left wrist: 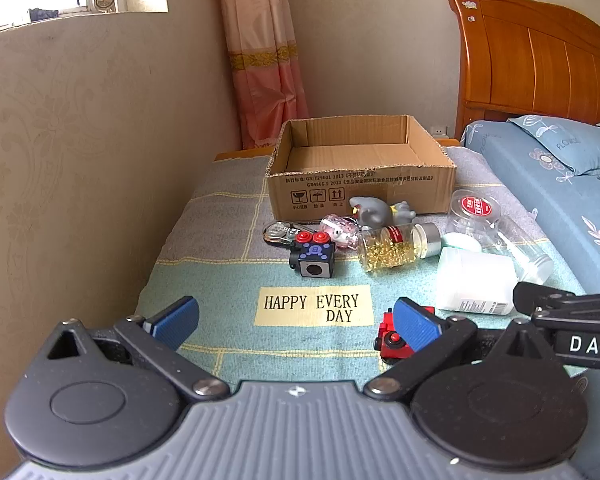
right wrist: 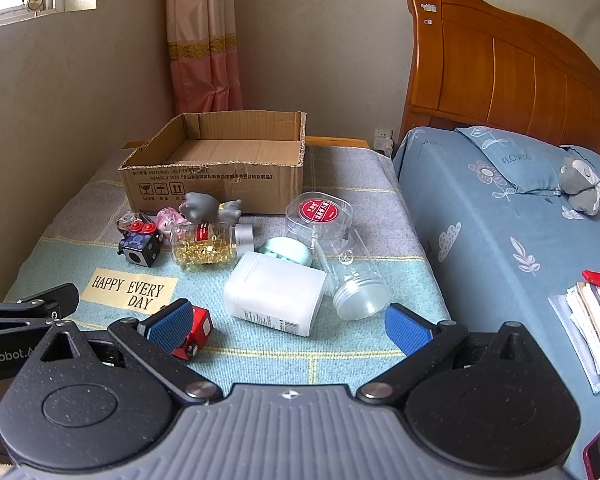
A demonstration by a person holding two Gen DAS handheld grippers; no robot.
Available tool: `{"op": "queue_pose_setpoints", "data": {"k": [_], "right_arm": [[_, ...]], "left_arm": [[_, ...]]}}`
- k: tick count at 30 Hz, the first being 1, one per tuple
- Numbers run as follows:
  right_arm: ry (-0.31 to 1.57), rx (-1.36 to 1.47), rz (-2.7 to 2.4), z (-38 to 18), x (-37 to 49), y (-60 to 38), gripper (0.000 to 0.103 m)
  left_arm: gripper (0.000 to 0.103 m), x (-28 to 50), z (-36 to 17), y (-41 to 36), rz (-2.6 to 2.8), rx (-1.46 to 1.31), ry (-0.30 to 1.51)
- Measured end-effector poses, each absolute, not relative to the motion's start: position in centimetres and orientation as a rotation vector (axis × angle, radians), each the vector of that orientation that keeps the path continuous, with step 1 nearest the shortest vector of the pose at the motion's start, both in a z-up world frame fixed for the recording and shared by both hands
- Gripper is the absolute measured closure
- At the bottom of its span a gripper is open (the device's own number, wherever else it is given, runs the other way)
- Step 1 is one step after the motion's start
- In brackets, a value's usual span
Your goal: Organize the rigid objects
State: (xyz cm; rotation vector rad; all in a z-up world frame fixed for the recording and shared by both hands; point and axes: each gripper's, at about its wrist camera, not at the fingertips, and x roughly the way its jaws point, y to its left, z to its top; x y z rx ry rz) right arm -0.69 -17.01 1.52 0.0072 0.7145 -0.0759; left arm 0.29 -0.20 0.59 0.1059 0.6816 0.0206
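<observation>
both claws spread wide, nothing between the pads: left gripper [left wrist: 296,320] low centre over the mat lettering, right gripper [right wrist: 288,322] low centre just short of the white bottle [right wrist: 274,294]. cardboard box [left wrist: 360,192] sits upper centre, open, nothing visible inside. in front of it, mid-frame: grey figurine [left wrist: 370,212], jar of gold pieces [left wrist: 392,248] on its side, black cube toy [left wrist: 314,258], clear jar [right wrist: 352,280] tipped over. red toy car [right wrist: 194,334] partly behind the right claw's left pad.

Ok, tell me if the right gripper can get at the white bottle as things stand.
Probably yes: the right gripper is open, and the white bottle lies on its side just ahead of it, nothing between them.
</observation>
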Motion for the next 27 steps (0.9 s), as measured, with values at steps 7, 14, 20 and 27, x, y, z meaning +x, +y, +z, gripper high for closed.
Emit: {"op": "queue_pose_setpoints", "data": {"k": [7, 14, 20, 27], "right_arm": [[0.713, 0.008, -0.076, 1.48, -0.59, -17.01, 0.0], [0.708, 0.004, -0.083, 1.33, -0.61, -16.9, 0.0], [0.702, 0.003, -0.086, 1.37, -0.74, -16.9, 0.0], [0.695, 0.005, -0.087, 1.43, -0.7, -17.08, 0.0]], "left_arm": [[0.001, 0.11, 0.51, -0.11, 0.02, 0.106, 0.679], [0.001, 0.07, 0.54, -0.16, 0.018, 0.105, 0.678], [0.001, -0.04, 0.44, -0.2, 0.014, 0.101, 0.675], [0.001, 0.01, 0.39, -0.09, -0.002, 0.095, 0.671]]}}
